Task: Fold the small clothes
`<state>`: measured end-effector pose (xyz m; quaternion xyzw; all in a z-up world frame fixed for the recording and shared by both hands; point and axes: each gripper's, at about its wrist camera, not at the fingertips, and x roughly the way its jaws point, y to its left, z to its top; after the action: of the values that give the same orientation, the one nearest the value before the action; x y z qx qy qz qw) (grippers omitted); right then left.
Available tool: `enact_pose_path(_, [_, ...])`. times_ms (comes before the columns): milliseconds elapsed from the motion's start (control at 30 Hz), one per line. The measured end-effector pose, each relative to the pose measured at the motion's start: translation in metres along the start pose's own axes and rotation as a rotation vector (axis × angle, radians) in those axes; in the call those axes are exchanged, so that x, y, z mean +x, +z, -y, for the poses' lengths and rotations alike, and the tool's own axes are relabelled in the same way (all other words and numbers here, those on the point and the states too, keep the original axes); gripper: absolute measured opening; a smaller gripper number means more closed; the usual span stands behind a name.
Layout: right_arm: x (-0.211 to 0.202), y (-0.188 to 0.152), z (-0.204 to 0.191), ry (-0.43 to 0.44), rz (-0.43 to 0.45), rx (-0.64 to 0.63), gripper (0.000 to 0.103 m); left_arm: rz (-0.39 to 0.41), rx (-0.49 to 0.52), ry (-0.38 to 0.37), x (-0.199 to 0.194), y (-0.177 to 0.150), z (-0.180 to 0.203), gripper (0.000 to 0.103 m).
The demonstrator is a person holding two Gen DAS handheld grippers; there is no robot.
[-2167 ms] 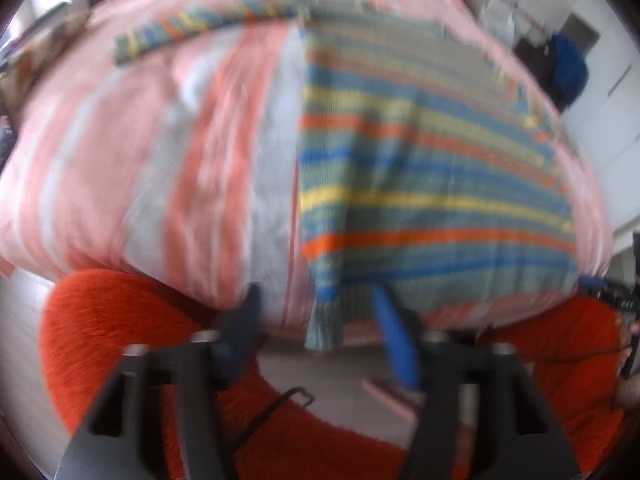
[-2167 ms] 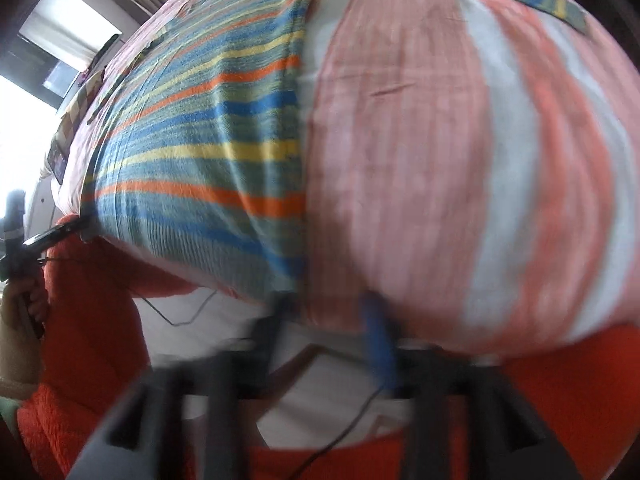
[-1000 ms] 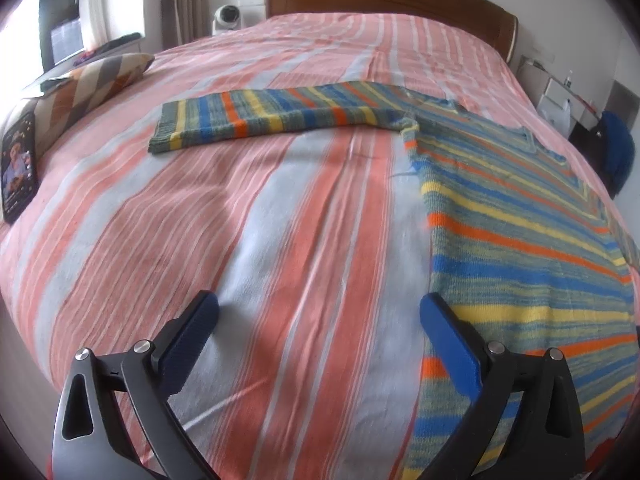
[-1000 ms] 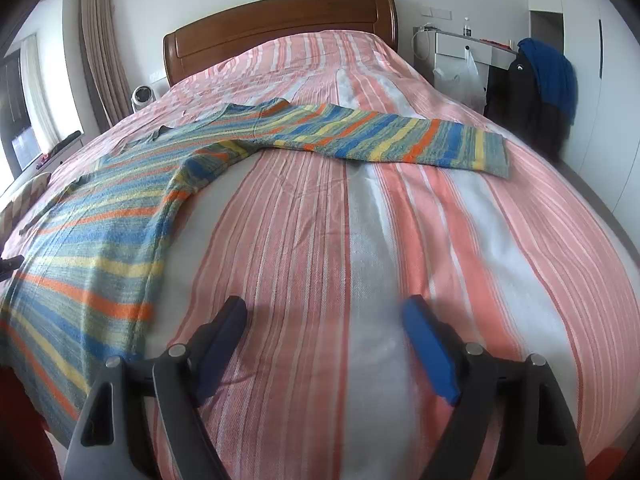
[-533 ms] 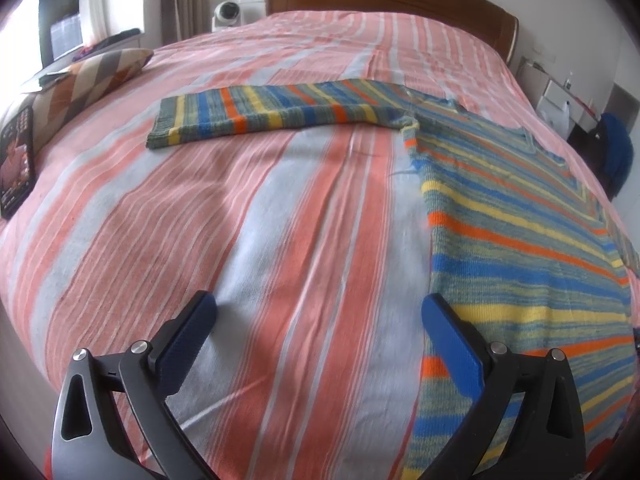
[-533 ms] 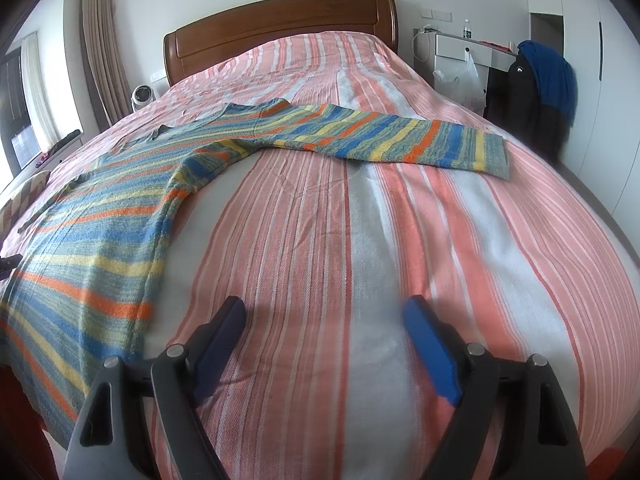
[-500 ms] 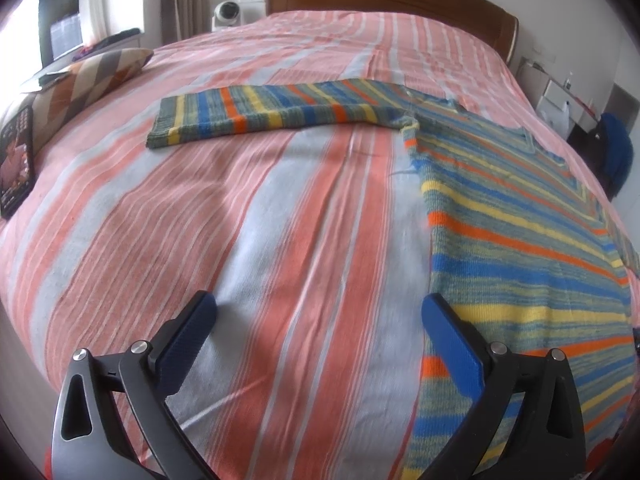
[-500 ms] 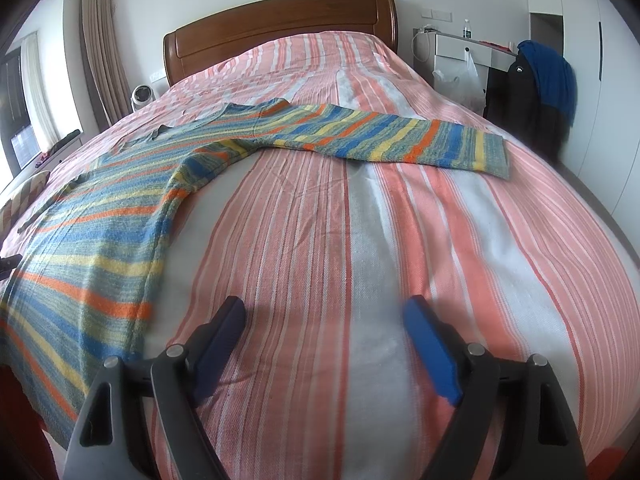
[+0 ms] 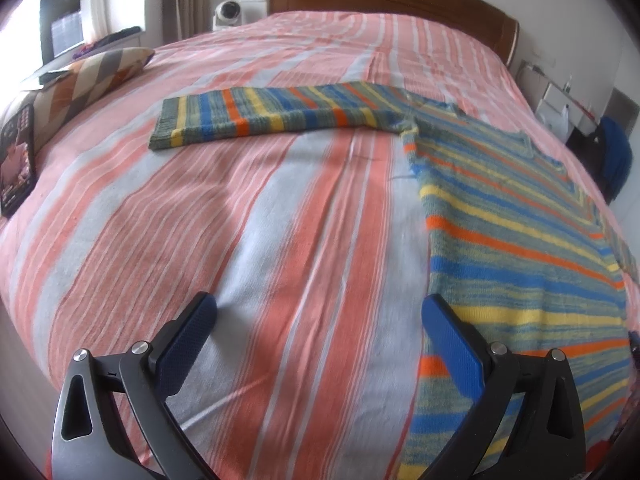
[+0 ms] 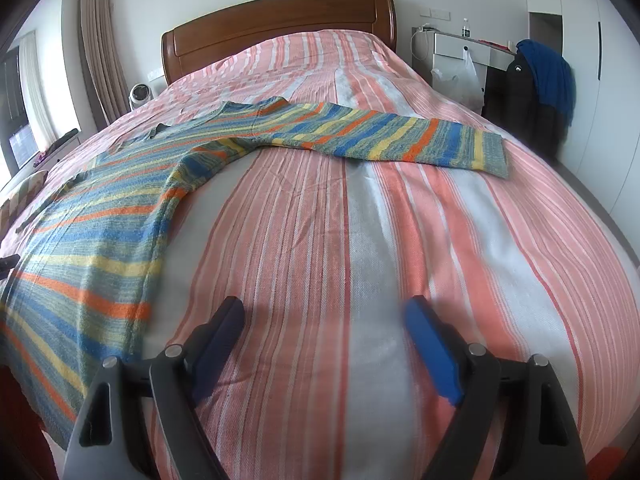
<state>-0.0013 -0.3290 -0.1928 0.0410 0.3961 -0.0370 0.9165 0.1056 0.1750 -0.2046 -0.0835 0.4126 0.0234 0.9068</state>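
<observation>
Fingers (image 9: 444, 316) of both grippers stand apart, empty, above the bed (image 9: 280, 220). A grab at the sweater (image 9: 500, 216) could pinch the bedsheet too, dragging it askew

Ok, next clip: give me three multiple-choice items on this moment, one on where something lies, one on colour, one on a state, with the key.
1. Where does the sweater lie?
A. Spread flat on the bed
B. Hung on the headboard
C. Piled on the floor

2. What colour are the gripper pads?
A. Red
B. Blue
C. White

3. How do the two grippers stand?
A. Both shut on the sweater
B. One shut on a sleeve, one open
C. Both open and holding nothing

Key: 1 A, the body and both sleeves lie flat across the striped cover. 2 B, the pads in both wrist views are blue. 3 C, the left gripper and the right gripper each show wide-apart fingers with only bare cover between them.
</observation>
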Motion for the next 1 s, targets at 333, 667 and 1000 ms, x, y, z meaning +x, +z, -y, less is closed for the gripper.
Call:
enact_pose_path(333, [0.0001,0.0,-0.0003,-0.001,-0.001,0.0,0.083,0.019,-0.044,-0.002,-0.0042,0.0017,-0.0046,0.102])
enact_pose_path(667, [0.0017,-0.0004,0.0003,-0.006,-0.003,-0.001,0.083,0.016,-0.014,0.02,-0.0029,0.0016,0.0003,0.102])
enact_pose_path(1000, [0.0016,-0.0005,0.0001,-0.007,-0.003,-0.001,0.084,0.014,-0.022,0.029,-0.002,0.0021,-0.003,0.102])
